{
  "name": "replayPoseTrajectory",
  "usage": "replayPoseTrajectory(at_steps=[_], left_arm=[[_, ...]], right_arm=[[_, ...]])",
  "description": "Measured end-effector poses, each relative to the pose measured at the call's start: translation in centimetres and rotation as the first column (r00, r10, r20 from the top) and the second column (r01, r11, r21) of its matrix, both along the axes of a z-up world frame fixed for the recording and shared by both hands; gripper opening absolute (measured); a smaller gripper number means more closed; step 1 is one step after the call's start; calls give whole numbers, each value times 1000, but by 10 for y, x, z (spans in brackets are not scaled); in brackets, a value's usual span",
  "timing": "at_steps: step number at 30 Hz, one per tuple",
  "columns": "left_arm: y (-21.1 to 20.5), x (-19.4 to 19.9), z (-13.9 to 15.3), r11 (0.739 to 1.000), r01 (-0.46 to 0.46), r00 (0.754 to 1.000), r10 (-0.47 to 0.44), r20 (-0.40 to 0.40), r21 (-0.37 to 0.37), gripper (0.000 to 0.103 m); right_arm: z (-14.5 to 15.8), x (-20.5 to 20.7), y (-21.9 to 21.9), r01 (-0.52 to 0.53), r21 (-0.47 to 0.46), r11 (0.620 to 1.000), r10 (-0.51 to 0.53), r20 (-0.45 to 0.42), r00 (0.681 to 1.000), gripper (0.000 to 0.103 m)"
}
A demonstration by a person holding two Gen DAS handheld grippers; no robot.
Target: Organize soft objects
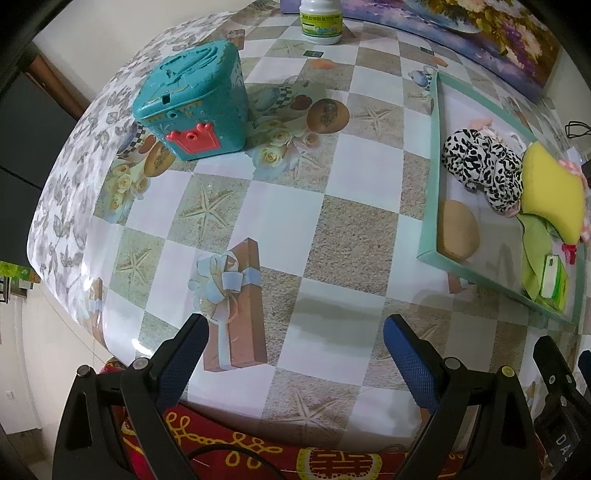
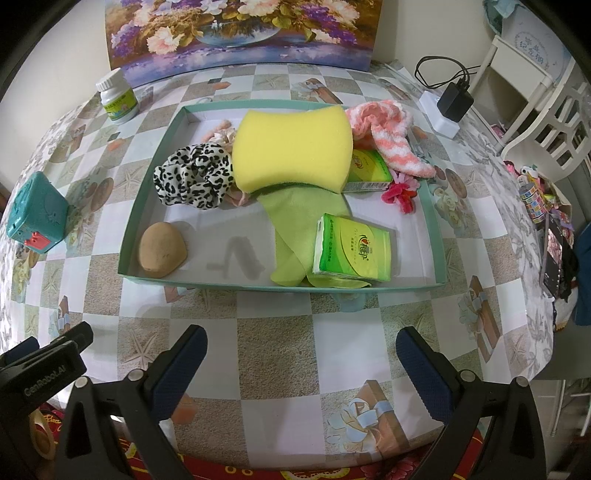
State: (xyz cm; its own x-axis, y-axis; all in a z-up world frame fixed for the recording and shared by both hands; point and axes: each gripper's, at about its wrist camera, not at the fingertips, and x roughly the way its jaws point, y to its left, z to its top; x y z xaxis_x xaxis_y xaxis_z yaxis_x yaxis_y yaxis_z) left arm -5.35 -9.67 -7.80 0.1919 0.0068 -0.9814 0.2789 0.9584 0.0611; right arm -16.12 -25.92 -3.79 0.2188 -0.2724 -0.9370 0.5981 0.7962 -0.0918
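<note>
A shallow teal tray (image 2: 127, 236) holds a yellow sponge (image 2: 291, 151), a leopard-print scrunchie (image 2: 194, 175), a green cloth (image 2: 291, 229), two green tissue packs (image 2: 351, 247), a tan soft lump (image 2: 162, 249), a red flower clip (image 2: 399, 194) and a pink-striped sock (image 2: 388, 129) draped over its far right rim. My right gripper (image 2: 301, 358) is open and empty over the table in front of the tray. My left gripper (image 1: 295, 343) is open and empty near the table's front edge; the tray (image 1: 432, 166) lies to its right, with the sponge (image 1: 552, 192) and scrunchie (image 1: 484, 166).
A teal toy box (image 1: 192, 107) stands at the left, also in the right wrist view (image 2: 37, 218). A white bottle (image 2: 116, 98) and a flower painting (image 2: 243, 33) are at the back. A charger and power strip (image 2: 448, 107) lie back right. Clutter sits at the right edge (image 2: 546, 221).
</note>
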Motion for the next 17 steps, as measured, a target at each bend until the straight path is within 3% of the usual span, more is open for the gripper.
replayPoseTrajectory(at_steps=[17], left_arm=[[2,1,-1,1000,-14,1000,14,-17,-12,96]], right_arm=[[-2,0,0,-3,3,1000,3,-4,1000,103]])
